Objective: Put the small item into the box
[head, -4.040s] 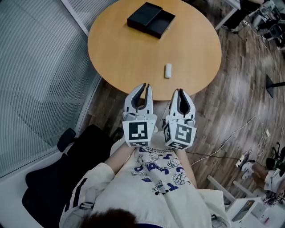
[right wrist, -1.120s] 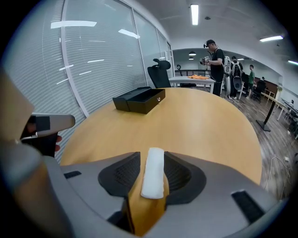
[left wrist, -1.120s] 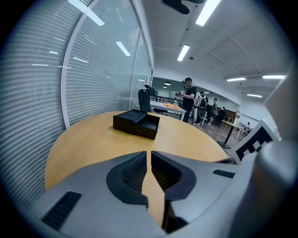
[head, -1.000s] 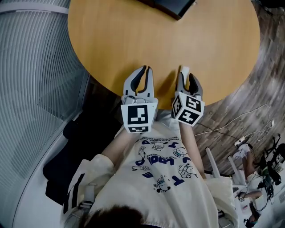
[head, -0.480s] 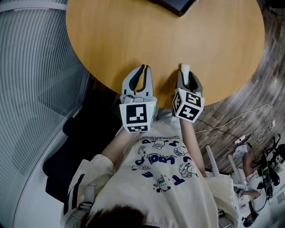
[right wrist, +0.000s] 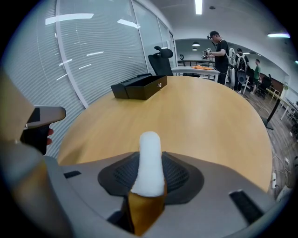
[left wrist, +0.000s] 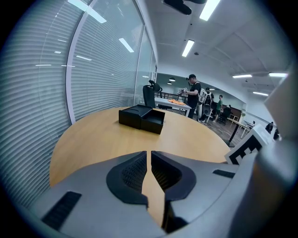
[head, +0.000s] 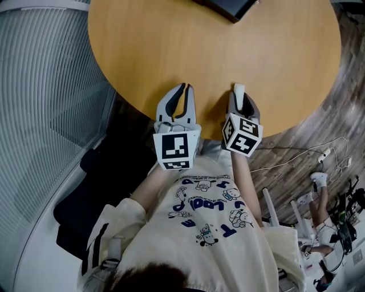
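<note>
R gripper [right wrist: 150, 173] jaws closing on small item [right wrist: 150, 155].

The black box [head: 229, 8] is cut off by the head view's top edge, so only a corner shows, and the round table [head: 171, 51] runs out of the picture there too. The small white item [right wrist: 150, 158] has its lower end hidden between the closing jaws of the right gripper [right wrist: 150, 179]; in the head view only its tip shows. The people [right wrist: 220, 51] far behind the table are too small to make out.
</note>
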Action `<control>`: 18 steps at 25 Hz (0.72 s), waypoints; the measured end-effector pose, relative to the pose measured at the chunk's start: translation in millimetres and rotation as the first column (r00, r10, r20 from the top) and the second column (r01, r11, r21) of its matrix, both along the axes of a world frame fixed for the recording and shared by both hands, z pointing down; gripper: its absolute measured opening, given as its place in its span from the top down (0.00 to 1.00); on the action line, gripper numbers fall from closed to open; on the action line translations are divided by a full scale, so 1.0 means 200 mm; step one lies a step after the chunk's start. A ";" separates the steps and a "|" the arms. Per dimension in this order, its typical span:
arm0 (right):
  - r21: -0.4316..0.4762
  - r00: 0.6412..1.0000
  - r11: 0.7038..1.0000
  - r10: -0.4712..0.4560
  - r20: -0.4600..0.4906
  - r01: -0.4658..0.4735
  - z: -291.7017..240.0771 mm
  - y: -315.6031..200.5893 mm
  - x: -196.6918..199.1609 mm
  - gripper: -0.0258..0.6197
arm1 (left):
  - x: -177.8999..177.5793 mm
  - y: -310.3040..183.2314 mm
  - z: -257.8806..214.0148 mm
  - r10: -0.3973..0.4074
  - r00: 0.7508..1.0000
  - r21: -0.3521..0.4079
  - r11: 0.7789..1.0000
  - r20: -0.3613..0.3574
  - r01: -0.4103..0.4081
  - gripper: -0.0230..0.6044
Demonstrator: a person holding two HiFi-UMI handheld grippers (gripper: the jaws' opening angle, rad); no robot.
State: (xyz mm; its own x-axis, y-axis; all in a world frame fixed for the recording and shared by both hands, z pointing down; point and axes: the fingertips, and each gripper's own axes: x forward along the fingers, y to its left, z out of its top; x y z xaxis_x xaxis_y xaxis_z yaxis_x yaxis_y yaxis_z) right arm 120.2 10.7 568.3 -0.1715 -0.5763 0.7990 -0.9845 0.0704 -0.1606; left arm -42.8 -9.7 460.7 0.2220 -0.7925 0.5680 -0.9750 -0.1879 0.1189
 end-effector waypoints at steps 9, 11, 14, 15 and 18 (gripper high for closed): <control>0.030 1.000 1.000 0.011 -0.004 -0.010 -0.10 -0.01 0.06 0.72 | 0.03 0.00 -0.07 0.016 1.000 0.025 1.000 -0.001 -0.016 0.90; 0.048 1.000 0.999 0.013 -0.002 -0.013 -0.16 -0.01 0.06 0.72 | 0.03 -0.01 -0.10 0.023 1.000 0.036 0.999 -0.004 -0.023 0.90; 0.081 1.000 0.997 0.012 -0.002 -0.012 -0.25 -0.03 0.08 0.72 | 0.05 -0.02 -0.15 0.030 0.999 0.057 0.998 -0.010 -0.030 0.90; 0.092 1.000 0.996 0.010 -0.004 -0.010 -0.28 -0.03 0.08 0.72 | 0.05 -0.03 -0.17 0.033 0.999 0.066 0.997 -0.012 -0.032 0.90; 0.126 1.000 0.992 0.007 -0.011 -0.006 -0.37 -0.05 0.10 0.72 | 0.08 -0.04 -0.23 0.044 0.999 0.098 0.994 -0.021 -0.042 0.90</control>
